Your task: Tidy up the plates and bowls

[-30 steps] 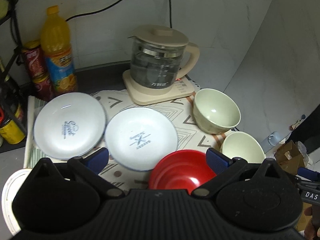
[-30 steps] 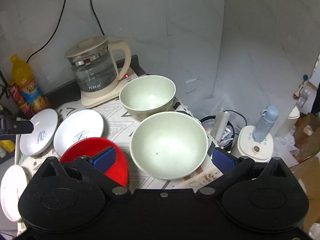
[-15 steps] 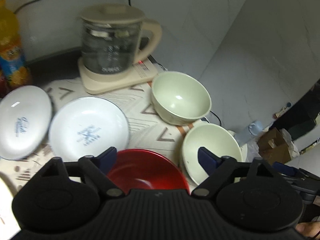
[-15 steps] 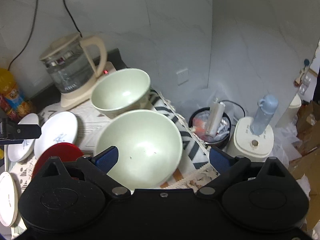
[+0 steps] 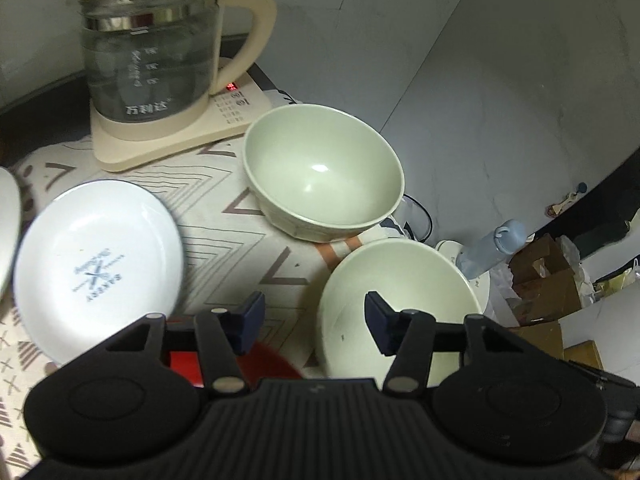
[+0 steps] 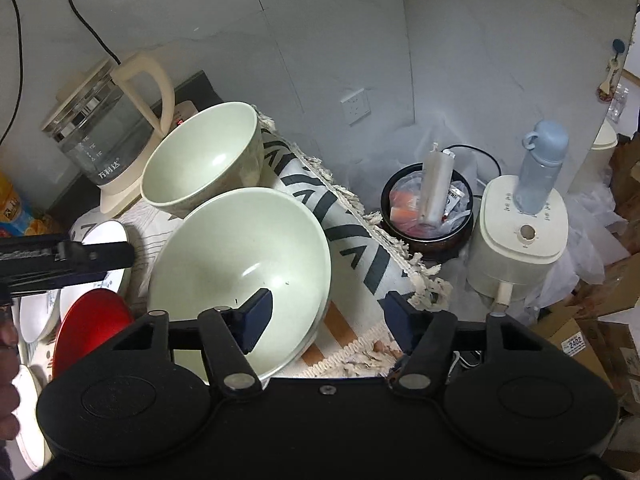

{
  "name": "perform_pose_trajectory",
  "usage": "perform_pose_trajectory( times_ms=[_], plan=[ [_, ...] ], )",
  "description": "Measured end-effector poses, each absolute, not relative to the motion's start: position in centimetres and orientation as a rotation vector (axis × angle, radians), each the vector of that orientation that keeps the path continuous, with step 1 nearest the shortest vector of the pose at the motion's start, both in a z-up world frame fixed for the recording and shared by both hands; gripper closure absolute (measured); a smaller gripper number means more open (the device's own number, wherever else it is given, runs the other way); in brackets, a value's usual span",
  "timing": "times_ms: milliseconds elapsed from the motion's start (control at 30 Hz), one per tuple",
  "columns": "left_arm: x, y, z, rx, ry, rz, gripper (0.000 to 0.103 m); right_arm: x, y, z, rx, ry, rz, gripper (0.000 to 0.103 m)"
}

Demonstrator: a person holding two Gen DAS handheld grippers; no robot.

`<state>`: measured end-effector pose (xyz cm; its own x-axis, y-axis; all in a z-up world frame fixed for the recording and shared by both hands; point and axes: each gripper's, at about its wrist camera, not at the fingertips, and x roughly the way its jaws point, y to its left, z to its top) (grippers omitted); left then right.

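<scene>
Two pale green bowls stand on the patterned cloth: a far one [image 5: 324, 176] [image 6: 204, 160] near the kettle and a near one [image 5: 400, 300] [image 6: 244, 272] at the table's right edge. A red bowl [image 5: 272, 360] [image 6: 92, 324] and a white plate [image 5: 96, 272] lie to the left. My left gripper [image 5: 314, 328] is open, its jaws astride the near green bowl's left rim. My right gripper [image 6: 330, 316] is open, its jaws astride that bowl's right rim.
A glass kettle [image 5: 148, 52] on a cream base stands at the back. More white plates [image 6: 36, 312] lie at the left. Below the table's right edge stand a bin [image 6: 428, 208] and a white appliance [image 6: 520, 232] bearing a blue bottle [image 6: 540, 168].
Both grippers moved right and forward toward the near green bowl. Each gripper's jaws now stand astride its rim. The red bowl has slid mostly under the left gripper.
</scene>
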<state>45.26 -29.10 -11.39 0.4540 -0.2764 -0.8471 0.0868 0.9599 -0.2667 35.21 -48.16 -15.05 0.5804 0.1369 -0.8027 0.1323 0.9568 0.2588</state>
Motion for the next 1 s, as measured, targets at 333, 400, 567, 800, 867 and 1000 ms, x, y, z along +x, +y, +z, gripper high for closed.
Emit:
perform_pose_trajectory(
  times_ms=[333,400,567,800,867,1000],
  plan=[
    [47.7,-31.2,-14.5,-0.172,1.168,-0.196,0.067,37.0,-48.5,-17.2,0.331,1.009,0.009,0.065],
    [48.2,-31.3,-15.0,-0.177,1.187,-0.183,0.072,37.2,-48.3,-17.6,0.335,1.024,0.015,0.071],
    [49.0,-31.9,-16.2,-0.159,1.231,-0.180,0.083,37.9,-48.2,-18.7,0.349,1.060,0.020,0.076],
    [49.2,-32.3,-17.2,-0.155,1.265,-0.178,0.094,38.4,-48.2,-19.2,0.379,1.071,0.045,0.089],
    [49.2,-32.2,-17.2,-0.157,1.264,-0.179,0.094,38.4,-48.2,-19.1,0.380,1.069,0.045,0.089],
    [48.8,-32.1,-16.7,-0.164,1.253,-0.187,0.095,38.1,-48.4,-18.9,0.384,1.057,0.045,0.089]
  ],
)
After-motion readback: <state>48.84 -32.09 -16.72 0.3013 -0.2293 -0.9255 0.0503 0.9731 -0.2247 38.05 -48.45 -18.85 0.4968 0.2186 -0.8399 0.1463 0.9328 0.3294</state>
